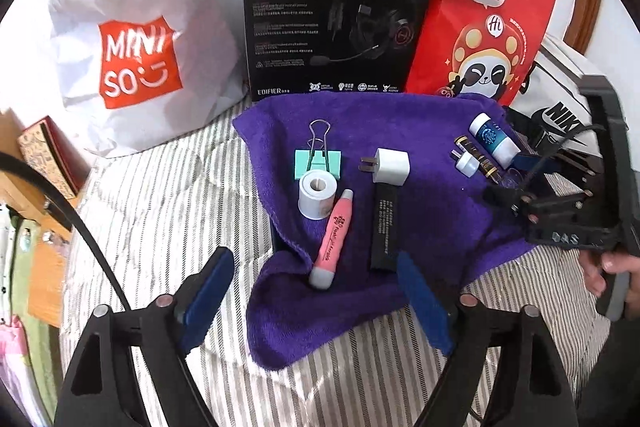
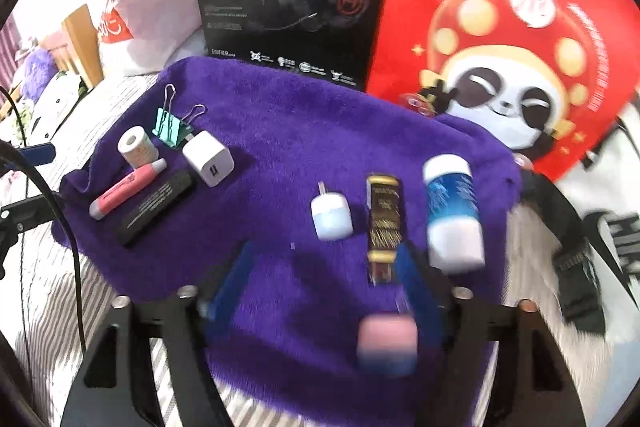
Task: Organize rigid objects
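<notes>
A purple towel [image 1: 420,131] lies on the striped bed and carries the objects. On its left lie a green binder clip [image 1: 319,155], a white tape roll [image 1: 318,194], a pink pen [image 1: 333,241], a white charger plug [image 1: 390,166] and a black flat bar [image 1: 385,225]. On its right lie a small white adapter [image 2: 331,215], a dark gold tube [image 2: 383,223] and a blue-white bottle [image 2: 452,211]. My left gripper [image 1: 316,291] is open and empty, above the towel's near edge. My right gripper [image 2: 324,275] is open; a blurred pink-blue object [image 2: 387,345] shows between its arms.
A white Miniso bag [image 1: 132,59], a black headset box [image 1: 332,15] and a red panda bag [image 1: 484,23] stand behind the towel. A Nike bag [image 1: 560,115] lies right. A wooden stand and small box [image 1: 48,155] are left of the bed.
</notes>
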